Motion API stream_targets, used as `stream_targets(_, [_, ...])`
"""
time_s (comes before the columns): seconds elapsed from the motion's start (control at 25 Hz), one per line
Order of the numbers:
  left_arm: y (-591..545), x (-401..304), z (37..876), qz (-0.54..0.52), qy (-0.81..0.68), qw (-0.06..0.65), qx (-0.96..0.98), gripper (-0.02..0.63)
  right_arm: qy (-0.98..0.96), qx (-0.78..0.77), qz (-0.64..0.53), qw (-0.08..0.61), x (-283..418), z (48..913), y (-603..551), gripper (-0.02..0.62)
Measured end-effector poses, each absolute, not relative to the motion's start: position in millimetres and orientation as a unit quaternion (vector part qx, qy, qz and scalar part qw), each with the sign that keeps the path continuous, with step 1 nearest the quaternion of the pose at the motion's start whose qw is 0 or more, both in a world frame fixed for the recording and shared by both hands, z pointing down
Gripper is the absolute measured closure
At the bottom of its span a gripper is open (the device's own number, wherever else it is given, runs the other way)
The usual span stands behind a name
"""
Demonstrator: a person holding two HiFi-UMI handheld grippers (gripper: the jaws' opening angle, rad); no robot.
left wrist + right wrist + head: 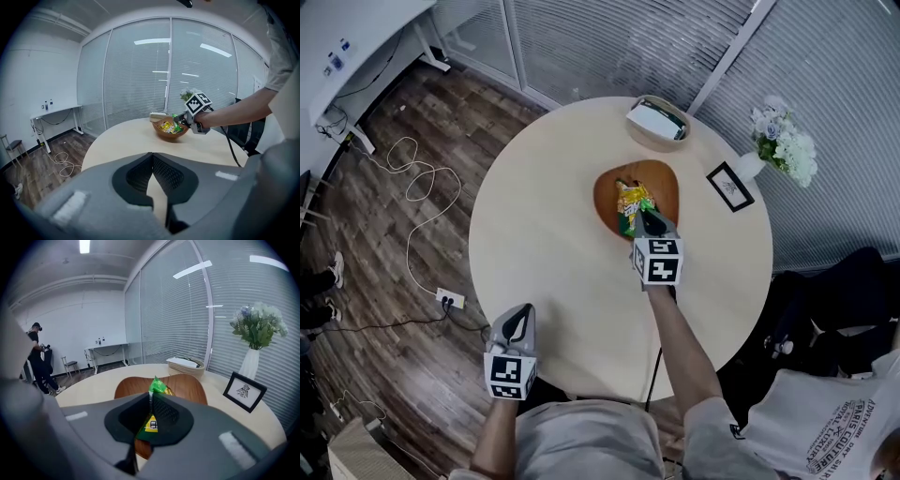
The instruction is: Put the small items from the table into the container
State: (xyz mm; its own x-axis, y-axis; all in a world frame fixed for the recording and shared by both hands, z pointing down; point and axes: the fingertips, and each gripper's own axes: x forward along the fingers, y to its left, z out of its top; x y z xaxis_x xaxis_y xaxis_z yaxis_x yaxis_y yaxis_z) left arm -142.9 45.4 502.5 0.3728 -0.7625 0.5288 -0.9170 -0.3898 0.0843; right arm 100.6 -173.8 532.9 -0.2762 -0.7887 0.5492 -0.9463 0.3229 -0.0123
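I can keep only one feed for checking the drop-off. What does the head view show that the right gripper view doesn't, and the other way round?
Only the head view: the left gripper at the table's near edge, the white cable on the floor, and yellow packets lying in the wooden bowl. Only the right gripper view: the right gripper with its jaws shut on a green packet, and a person standing far off. Both: the bowl, woven tray, picture frame and vase of flowers.

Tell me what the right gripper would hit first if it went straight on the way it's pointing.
Probably the wooden bowl, just ahead and below; the right gripper is shut on a green snack packet. Depth is unclear.
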Motion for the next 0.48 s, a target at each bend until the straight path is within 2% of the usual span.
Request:
stream_targets(0.12, [46.3, -143.4, 503.2, 0.207, -0.519, 0.187, 0.808, 0.609, -0.776, 0.561, 0.161, 0.238, 101.0, 536.0, -176.3, 0.567])
stream_targets(0.28, [44.7, -140.9, 503.8, 0.208, -0.518, 0.188, 0.808, 0.609, -0.778, 0.558, 0.161, 0.24, 100.9, 536.5, -179.2, 0.473])
stream_targets(0.48, [42.2, -136.7, 501.2, 0.206, -0.514, 0.186, 0.811, 0.609, -0.781, 0.554, 0.161, 0.237, 103.5, 533.5, -174.1, 0.46])
